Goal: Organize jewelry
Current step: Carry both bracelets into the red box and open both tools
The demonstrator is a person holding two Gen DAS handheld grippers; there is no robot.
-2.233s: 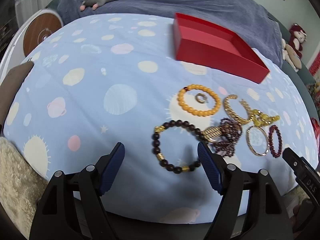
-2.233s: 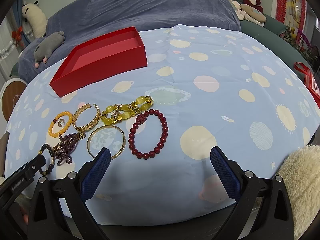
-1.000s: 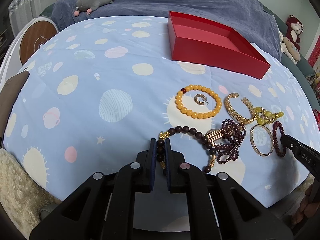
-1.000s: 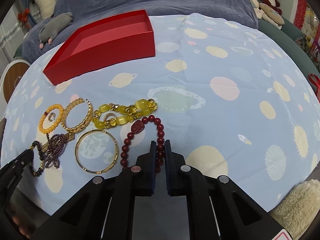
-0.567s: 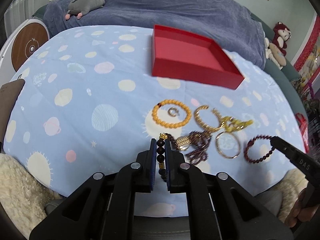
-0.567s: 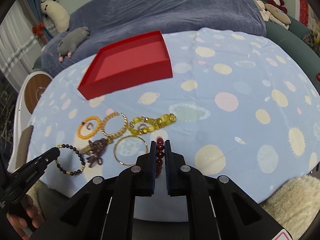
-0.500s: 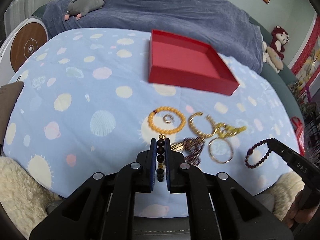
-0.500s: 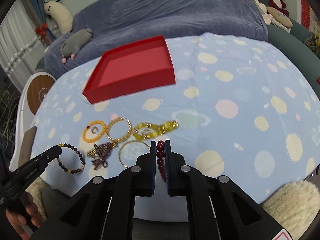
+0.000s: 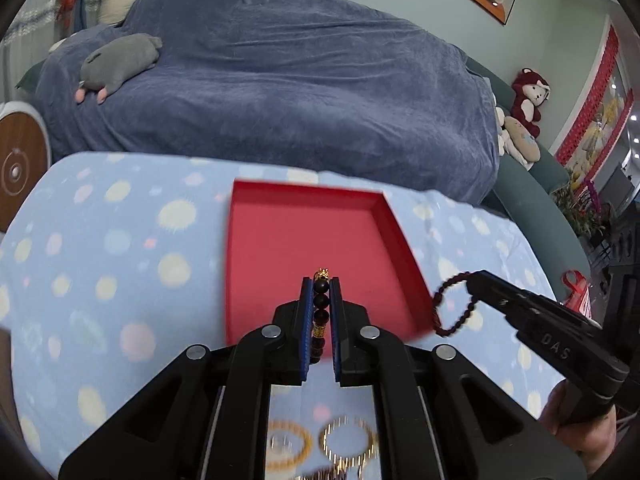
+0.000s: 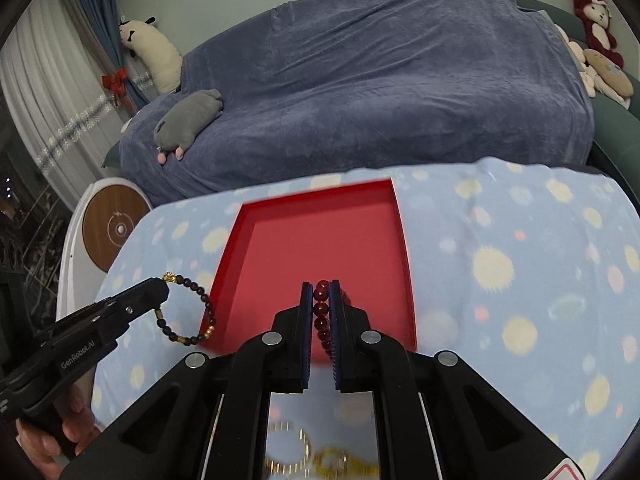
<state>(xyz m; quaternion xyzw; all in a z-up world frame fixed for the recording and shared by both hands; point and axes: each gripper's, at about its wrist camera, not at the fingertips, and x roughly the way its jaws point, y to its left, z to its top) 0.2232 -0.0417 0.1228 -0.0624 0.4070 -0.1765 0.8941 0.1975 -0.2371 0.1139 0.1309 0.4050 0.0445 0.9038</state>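
Left wrist view: round dark beads over shallow red tray.

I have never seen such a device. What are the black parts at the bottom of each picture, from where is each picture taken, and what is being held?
They are hand-held grippers, one in each of a person's hands, each with its own camera looking along the fingers. The left gripper is shut on a dark bead bracelet. The right gripper is shut on a red bead bracelet. Both hang near an empty red box on a blue spotted cloth. More gold bracelets lie below, blurred.
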